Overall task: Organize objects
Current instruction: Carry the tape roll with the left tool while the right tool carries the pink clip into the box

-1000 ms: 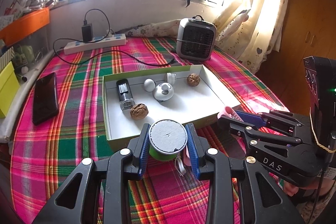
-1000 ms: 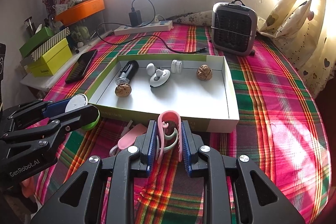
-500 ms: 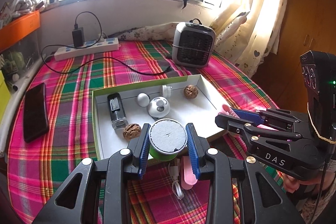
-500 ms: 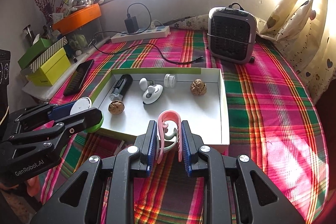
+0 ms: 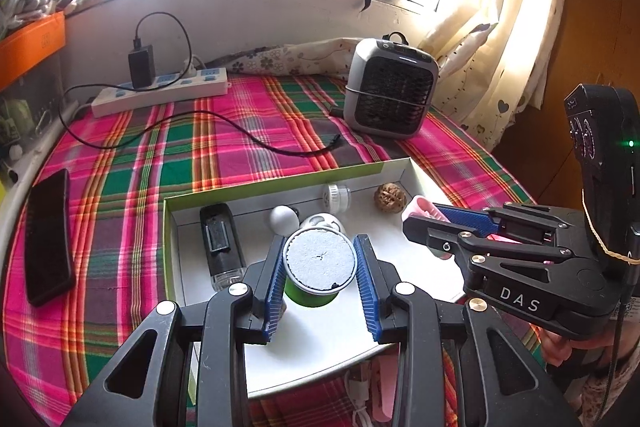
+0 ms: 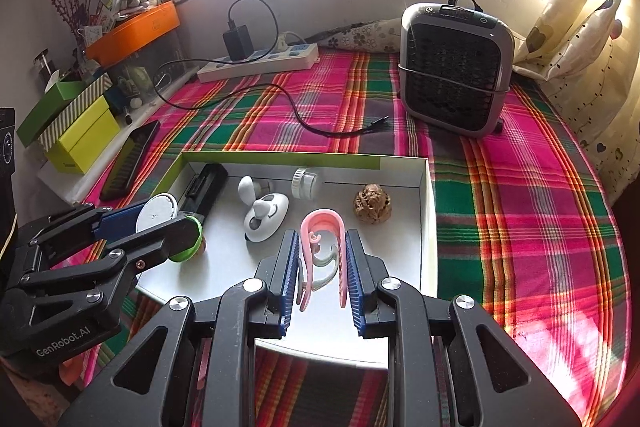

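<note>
Plaid bench (image 5: 132, 163), white tray (image 6: 427, 211) mid-frame: your left tool (image 5: 319, 277) grips light rigid green tub (image 5: 316, 269) by sides; right tool (image 6: 322, 269) pinches springy pink hair claw (image 6: 322, 239).

Ahead of me on the plaid cloth (image 6: 520, 195), a grey heater (image 6: 454, 67) stands near the far right corner, a white power strip (image 6: 260, 63) with a black charger (image 6: 238, 41) lies along the far edge, and a dark phone (image 5: 48, 239) rests by the left edge.
</note>
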Available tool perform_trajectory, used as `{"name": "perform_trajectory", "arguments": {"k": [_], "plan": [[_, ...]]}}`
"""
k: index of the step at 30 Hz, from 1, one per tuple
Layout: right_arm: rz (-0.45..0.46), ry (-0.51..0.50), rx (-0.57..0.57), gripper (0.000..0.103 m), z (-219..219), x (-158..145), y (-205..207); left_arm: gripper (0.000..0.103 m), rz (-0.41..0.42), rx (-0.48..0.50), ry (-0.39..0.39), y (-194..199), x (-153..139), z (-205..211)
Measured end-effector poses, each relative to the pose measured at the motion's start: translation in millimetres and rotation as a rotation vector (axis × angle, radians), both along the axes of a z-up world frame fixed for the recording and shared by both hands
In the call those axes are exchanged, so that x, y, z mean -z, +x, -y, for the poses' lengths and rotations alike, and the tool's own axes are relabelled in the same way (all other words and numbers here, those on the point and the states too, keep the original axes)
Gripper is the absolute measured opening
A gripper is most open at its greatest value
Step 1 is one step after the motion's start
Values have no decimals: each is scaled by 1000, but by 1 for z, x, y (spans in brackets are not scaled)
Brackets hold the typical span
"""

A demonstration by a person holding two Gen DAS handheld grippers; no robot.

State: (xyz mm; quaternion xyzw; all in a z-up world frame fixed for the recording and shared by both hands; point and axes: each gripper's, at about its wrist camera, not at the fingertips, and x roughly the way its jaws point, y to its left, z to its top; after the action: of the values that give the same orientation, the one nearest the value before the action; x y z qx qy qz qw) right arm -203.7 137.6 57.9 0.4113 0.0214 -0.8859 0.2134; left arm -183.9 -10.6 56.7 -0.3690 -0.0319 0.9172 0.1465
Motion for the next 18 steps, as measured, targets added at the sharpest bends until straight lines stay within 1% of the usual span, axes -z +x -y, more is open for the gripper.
{"name": "perform_trajectory", "arguments": {"k": [6,11,18], "plan": [[19,1,-5,24,1,6,-16,31,20,-19,0,-17,9,4],[44,-2,-8,24,3,12,-27,31,33,-25,-4,-26,17,5],[59,21,-17,24,9,17,-35,31,59,-24,-14,-35,27,4]]}}
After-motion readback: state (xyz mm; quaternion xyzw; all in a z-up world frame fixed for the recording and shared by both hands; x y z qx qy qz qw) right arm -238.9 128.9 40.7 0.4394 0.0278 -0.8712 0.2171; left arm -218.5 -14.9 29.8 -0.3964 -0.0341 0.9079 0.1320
